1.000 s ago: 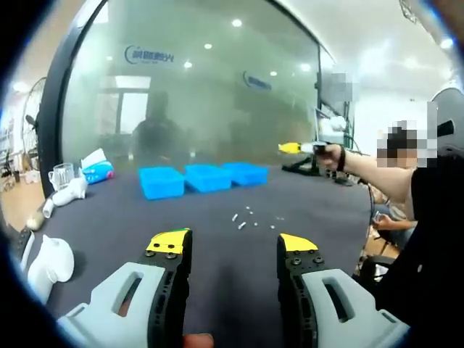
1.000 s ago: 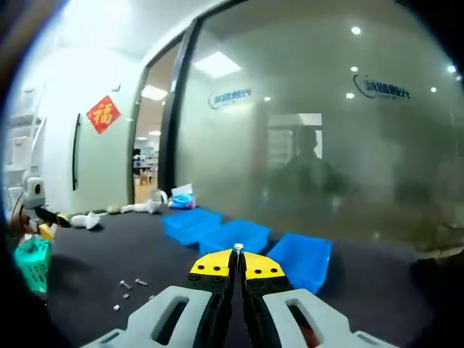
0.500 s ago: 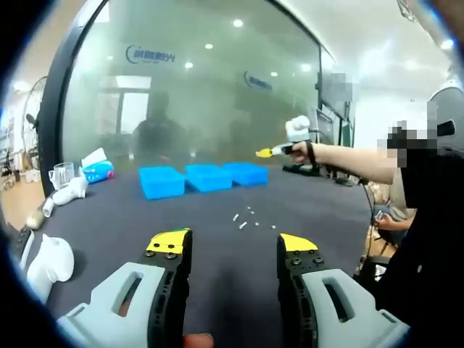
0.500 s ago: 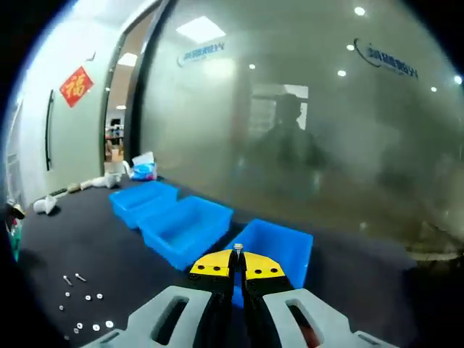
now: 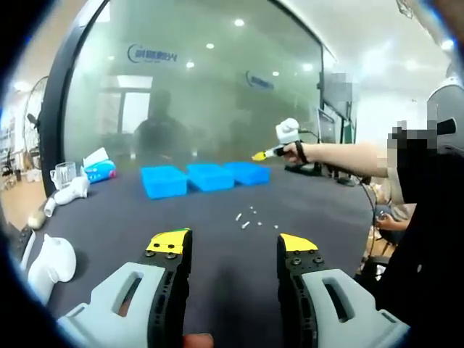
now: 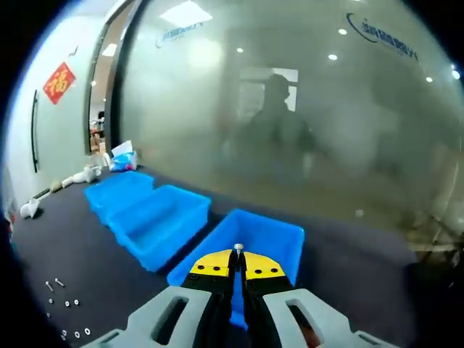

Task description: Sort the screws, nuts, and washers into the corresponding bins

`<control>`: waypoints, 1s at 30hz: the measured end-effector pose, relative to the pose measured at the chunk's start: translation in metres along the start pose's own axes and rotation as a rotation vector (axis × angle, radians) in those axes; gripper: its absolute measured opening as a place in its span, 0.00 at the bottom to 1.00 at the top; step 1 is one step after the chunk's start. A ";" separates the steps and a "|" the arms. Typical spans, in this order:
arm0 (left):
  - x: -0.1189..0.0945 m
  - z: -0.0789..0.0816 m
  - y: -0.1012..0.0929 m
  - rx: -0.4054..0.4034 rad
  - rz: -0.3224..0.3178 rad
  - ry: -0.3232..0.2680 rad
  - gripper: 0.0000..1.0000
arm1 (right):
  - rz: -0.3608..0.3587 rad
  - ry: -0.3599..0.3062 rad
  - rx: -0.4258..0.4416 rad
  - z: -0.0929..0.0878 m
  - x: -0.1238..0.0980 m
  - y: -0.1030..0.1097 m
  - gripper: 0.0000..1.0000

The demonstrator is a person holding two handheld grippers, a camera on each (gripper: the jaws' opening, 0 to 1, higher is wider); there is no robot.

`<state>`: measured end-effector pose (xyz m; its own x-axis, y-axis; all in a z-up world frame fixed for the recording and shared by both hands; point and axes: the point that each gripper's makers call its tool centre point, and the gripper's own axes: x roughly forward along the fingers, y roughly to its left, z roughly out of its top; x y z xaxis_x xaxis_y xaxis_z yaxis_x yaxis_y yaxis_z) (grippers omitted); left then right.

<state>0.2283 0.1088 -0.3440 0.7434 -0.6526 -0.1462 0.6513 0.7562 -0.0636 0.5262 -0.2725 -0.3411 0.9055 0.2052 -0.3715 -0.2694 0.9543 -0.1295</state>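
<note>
Three blue bins [image 6: 250, 243] before frosted glass [image 6: 304, 116]

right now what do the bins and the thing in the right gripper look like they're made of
Blue bins: likely moulded plastic, with uniform colour, smooth walls and rounded rims. The small part pinched in the right gripper: probably metal, silvery and shiny, though too small to be sure or to tell its type.

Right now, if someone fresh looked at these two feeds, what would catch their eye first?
Probably the three blue bins in a row on the dark table before the frosted glass wall. Next, the right gripper, jaws shut on a small screw, poised at the nearest bin. In the left gripper view, loose hardware lies scattered mid-table beyond the open left gripper.
</note>
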 end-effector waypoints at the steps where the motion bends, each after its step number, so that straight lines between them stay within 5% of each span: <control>1: 0.000 0.000 0.000 0.001 -0.001 0.000 0.46 | -0.002 -0.010 -0.012 0.002 0.000 0.001 0.04; 6: 0.002 -0.002 -0.004 0.000 -0.010 0.007 0.46 | 0.024 -0.019 -0.072 0.004 -0.001 0.010 0.24; 12: 0.002 -0.002 -0.005 0.002 -0.012 0.005 0.46 | 0.060 -0.048 -0.035 0.006 -0.015 0.019 0.26; 21: 0.002 0.000 -0.005 0.001 -0.012 0.002 0.46 | 0.114 -0.149 -0.016 0.011 -0.070 0.045 0.30; 30: 0.001 0.006 -0.006 0.002 -0.004 -0.017 0.46 | 0.209 -0.260 -0.034 0.006 -0.142 0.103 0.31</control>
<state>0.2260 0.1029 -0.3379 0.7430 -0.6567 -0.1290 0.6549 0.7532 -0.0624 0.3715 -0.2024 -0.2964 0.8818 0.4480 -0.1472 -0.4645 0.8791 -0.1072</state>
